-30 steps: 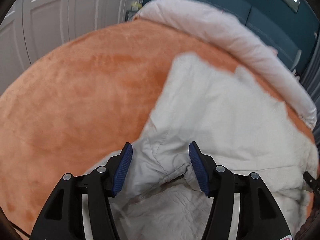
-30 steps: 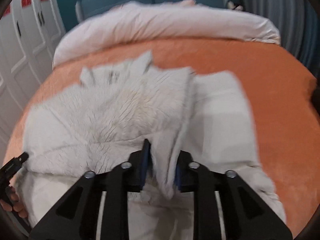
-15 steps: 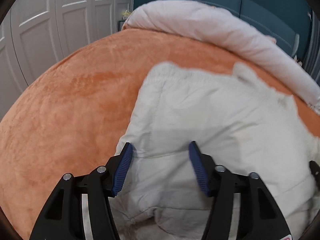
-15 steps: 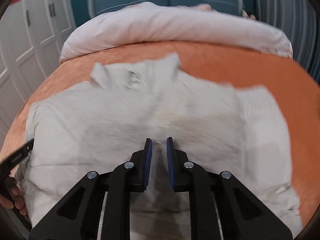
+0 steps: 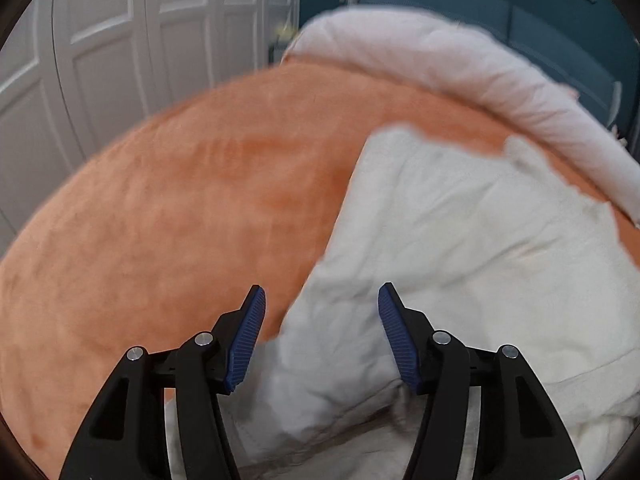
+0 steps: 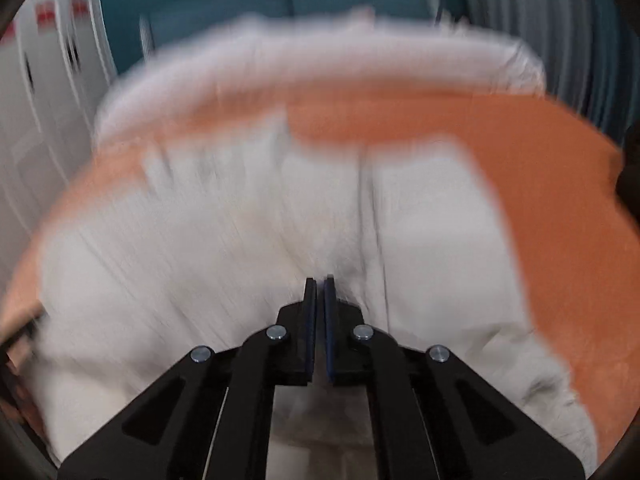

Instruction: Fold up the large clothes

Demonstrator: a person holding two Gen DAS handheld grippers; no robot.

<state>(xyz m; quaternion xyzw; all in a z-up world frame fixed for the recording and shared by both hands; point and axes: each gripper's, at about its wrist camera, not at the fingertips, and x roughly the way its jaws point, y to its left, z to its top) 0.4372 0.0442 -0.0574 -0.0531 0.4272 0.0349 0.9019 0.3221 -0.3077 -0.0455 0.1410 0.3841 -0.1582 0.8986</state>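
A large cream-white garment lies spread on a bed covered by an orange blanket. A rolled pale duvet runs along the bed's far edge, in front of a teal headboard. White panelled wardrobe doors stand at the far left.

The left tongs stand apart above the garment's near left edge, where a rumpled fold of cloth rises between the blue pads without being pressed by either.

In the right wrist view, which is heavily blurred, the right tongs are together; their jaws have just been closing, and I see no cloth caught between them. They hang over the garment's near middle, beside a lengthwise crease.
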